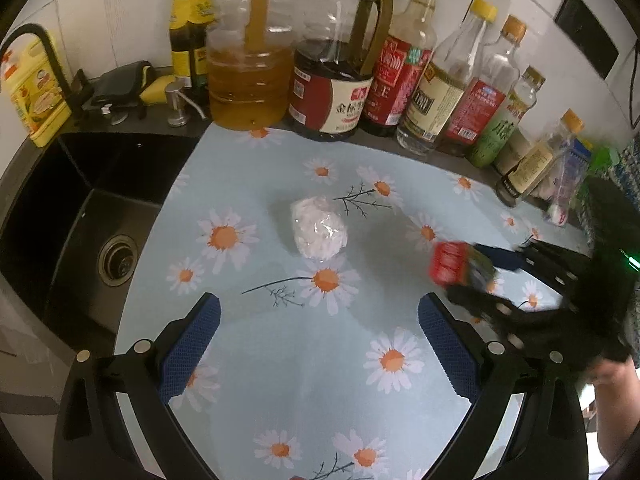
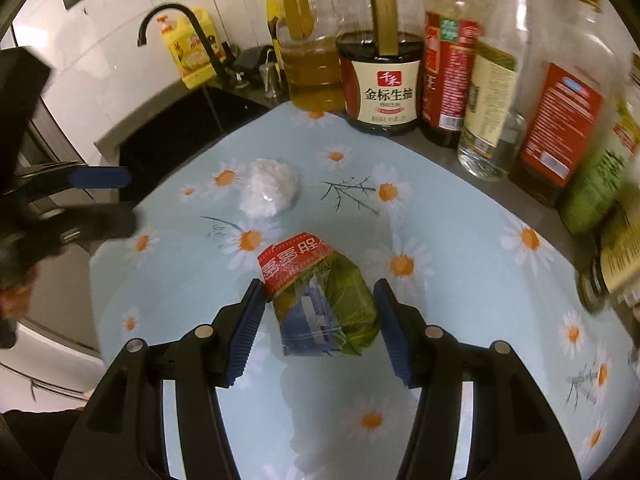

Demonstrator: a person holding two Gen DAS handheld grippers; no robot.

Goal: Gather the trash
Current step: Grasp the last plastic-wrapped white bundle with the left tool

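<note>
i'm holding the right gripper [image 2: 320, 312] clamped on the red and green wrapper [image 2: 320, 300], which is hanging just above the daisy cloth [image 2: 460, 320], so i'm judging one piece as collected but not yet binned. its long axis is running away from me, red end pointing toward the bottles [image 2: 380, 80]. the white crumpled wad [image 1: 318, 228] is lying on the cloth, waiting ahead of my left gripper [image 1: 320, 344], whose jaws are standing wide apart and empty.
</note>
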